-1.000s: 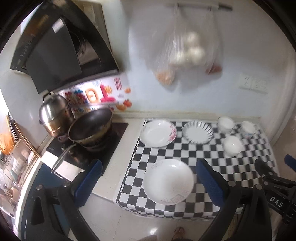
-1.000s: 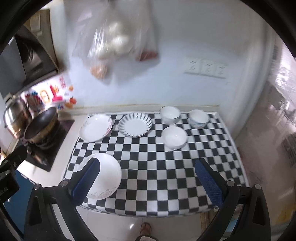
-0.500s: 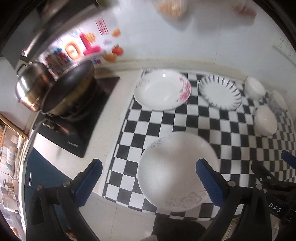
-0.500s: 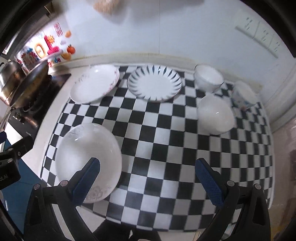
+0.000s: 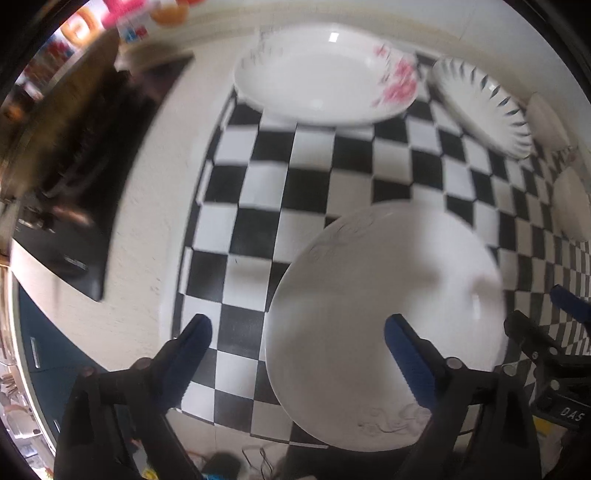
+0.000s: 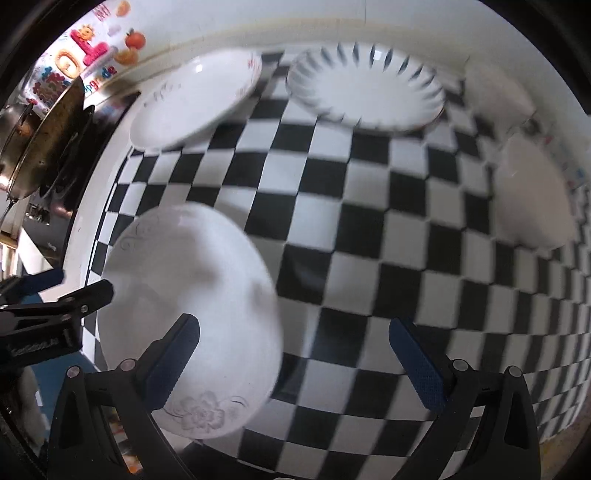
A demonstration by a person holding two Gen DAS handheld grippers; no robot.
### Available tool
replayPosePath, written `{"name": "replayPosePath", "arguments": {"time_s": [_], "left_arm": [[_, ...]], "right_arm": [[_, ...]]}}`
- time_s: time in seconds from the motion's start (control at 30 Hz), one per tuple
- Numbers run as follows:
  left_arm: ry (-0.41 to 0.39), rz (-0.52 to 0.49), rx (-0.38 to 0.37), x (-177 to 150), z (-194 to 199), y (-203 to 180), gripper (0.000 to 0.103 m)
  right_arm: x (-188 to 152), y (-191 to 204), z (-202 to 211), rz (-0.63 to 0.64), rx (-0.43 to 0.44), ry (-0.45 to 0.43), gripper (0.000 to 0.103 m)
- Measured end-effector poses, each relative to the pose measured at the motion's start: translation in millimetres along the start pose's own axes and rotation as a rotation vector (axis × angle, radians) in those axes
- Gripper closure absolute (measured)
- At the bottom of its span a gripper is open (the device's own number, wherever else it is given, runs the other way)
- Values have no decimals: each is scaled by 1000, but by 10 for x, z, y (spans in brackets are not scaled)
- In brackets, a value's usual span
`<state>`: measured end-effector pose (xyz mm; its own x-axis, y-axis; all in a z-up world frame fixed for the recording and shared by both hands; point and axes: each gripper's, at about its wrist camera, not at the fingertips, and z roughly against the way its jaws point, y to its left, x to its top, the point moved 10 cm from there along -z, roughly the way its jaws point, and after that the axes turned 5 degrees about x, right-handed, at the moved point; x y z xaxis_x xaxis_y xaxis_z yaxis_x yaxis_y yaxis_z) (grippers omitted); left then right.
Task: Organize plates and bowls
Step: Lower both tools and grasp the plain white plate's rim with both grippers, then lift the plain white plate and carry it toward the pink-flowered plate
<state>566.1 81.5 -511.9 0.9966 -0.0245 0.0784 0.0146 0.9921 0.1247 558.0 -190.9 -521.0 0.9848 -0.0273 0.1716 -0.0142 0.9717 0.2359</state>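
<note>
A large white plate with a grey flower print [image 5: 384, 314] lies at the front of the checkered cloth [image 5: 306, 184]; it also shows in the right wrist view [image 6: 192, 317]. My left gripper [image 5: 297, 341] is open, low over the plate's left edge. My right gripper [image 6: 293, 341] is open, with its left finger over the plate's right side. Behind lie a pink-flowered plate [image 5: 325, 74] [image 6: 195, 99] and a blue-striped plate [image 5: 484, 107] [image 6: 365, 92]. White bowls [image 6: 532, 199] [image 5: 570, 206] stand at the right.
A stove with a dark wok [image 5: 62, 122] [image 6: 48, 136] stands left of the cloth. The counter's front edge runs just below the large plate. The wall [image 6: 229, 22] with stickers closes the back.
Both grippers have dropped and moved in toward the counter; the large white plate now fills the foreground of both views. Both stay open.
</note>
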Motion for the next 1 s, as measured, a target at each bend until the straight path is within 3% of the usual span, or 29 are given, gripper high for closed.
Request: {"name": "replayPosePath", "arguments": {"time_s": [0.13,0.3,0.43,0.53,0.67,0.77,0.9,1.0], "left_arm": [[76,-16,-70,-55,-243,25,28],[136,-29,-157,-101,-441,6,53],[129,-30,-200,-46,-404,-6,63],[123,-57,-210,-19,-353,-26,67],[115,-90,-211,38,-331,-93,67],[109,-99,-211,43,-289,-111,68],[99,-133,-200,-69,-310,-85,68],[90,-145,-186,-82,-254,-273,68]], "right_arm": [[-78,8,-253,-74,78,82,1],[-142,46,-447,-177,192,154,12],[-108,69,-470,-216,224,154,16],[-109,98,-461,-214,219,161,24],[-149,173,-466,-191,231,186,64],[-149,139,-475,-163,169,165,78],[-168,81,-459,-192,182,146,80],[-188,-22,-422,-195,173,134,80]]}}
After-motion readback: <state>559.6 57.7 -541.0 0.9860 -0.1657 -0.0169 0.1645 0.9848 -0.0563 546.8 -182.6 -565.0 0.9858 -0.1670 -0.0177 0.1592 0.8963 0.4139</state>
